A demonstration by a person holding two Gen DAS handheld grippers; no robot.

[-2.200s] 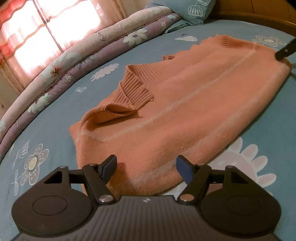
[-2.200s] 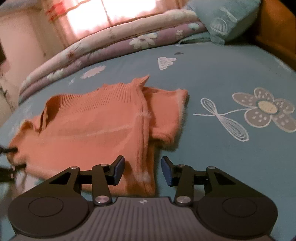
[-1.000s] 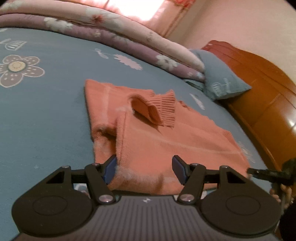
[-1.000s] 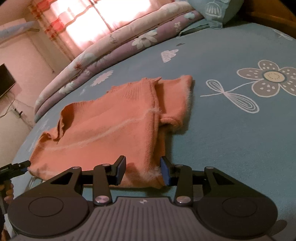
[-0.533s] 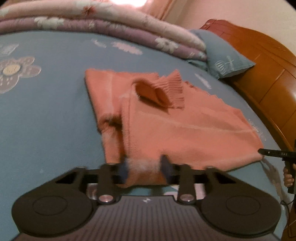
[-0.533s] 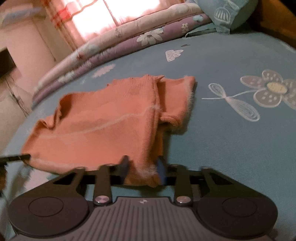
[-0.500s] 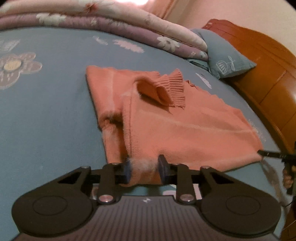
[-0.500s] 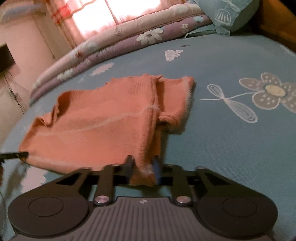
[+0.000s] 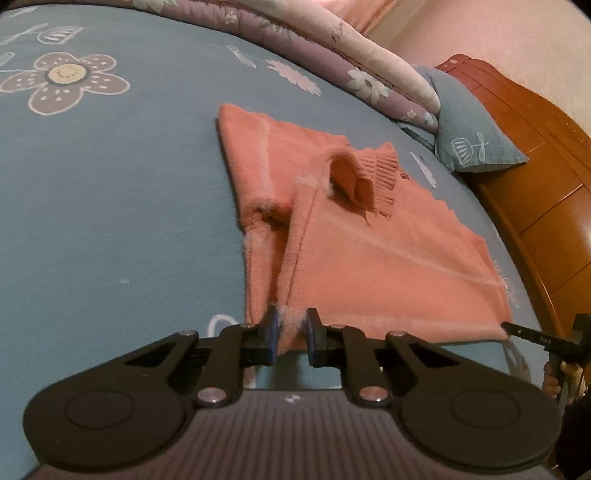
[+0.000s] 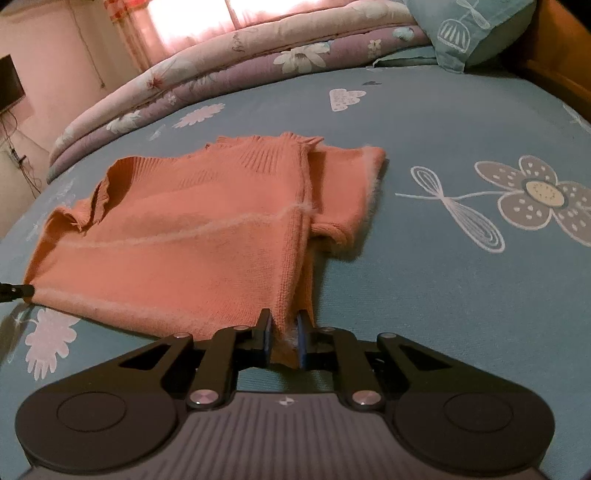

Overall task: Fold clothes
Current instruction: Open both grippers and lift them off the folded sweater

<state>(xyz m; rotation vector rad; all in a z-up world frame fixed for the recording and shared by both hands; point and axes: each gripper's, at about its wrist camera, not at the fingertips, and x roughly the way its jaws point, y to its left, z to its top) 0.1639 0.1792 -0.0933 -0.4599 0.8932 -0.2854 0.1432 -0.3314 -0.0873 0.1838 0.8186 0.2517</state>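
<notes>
We have the orange sweater lying flat on the blue flowered bedsheet, its sleeves tucked across the body and its ribbed collar standing up in a little loop near the far end. From the right wrist view the same sweater spreads away to the left, with one folded sleeve lying alongside it on the right.

At the near hem, our left gripper is closing, and the fuzzy corner of the knit sits pinched between its blue pads. Over at the other corner, our right gripper has its jaws drawn in on the hem too, a tuft of orange fabric squeezed between them; its jaws are easing apart just slightly, yet the cloth is plainly gripped.

In the left wrist view we catch the right gripper's tip at the far corner of the hem, with fingers of the hand behind it.

Beyond the sweater, a rolled floral quilt runs along the far side of the bed, a teal pillow rests at its end, and a wooden headboard rises on the right.
</notes>
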